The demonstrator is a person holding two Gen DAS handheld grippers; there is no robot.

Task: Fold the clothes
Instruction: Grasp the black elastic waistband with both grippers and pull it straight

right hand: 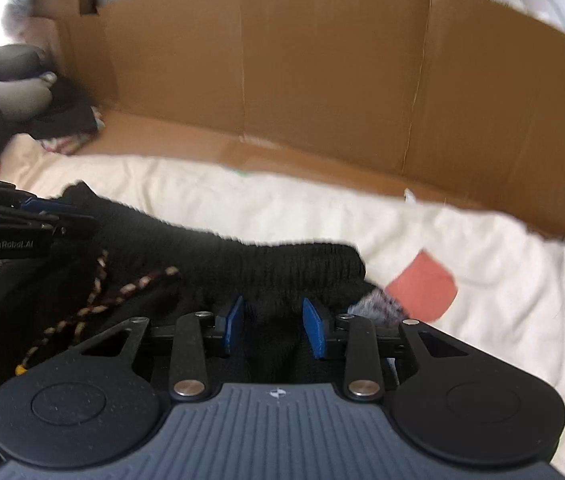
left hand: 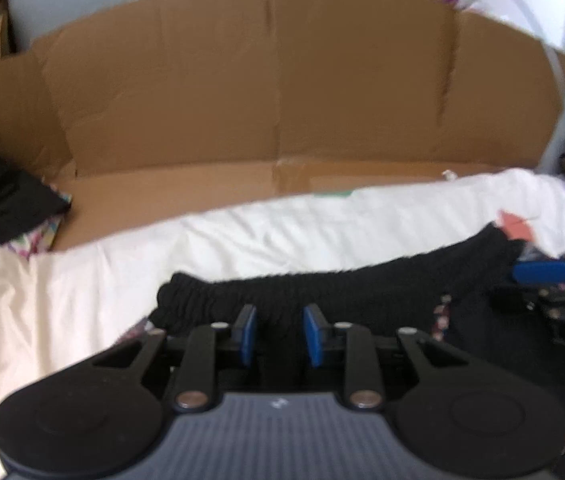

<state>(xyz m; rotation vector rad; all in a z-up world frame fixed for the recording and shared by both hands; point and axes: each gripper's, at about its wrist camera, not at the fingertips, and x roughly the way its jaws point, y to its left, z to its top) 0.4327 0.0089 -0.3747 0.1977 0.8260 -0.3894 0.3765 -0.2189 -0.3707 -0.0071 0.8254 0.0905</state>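
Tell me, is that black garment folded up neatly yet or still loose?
Still loose. The black garment lies bunched on the white sheet, its gathered waistband stretched between both grippers and its patterned drawstring trailing loose.

Support: bed under a cream sheet [right hand: 482, 264], wrinkled. On sheet: black ribbed garment [right hand: 242, 260] with patterned drawstring; salmon patch [right hand: 426, 288] just beside it. Flattened cardboard [left hand: 282, 92] along far edge, back panel upright. Dark clothes pile [left hand: 14, 200] far left.
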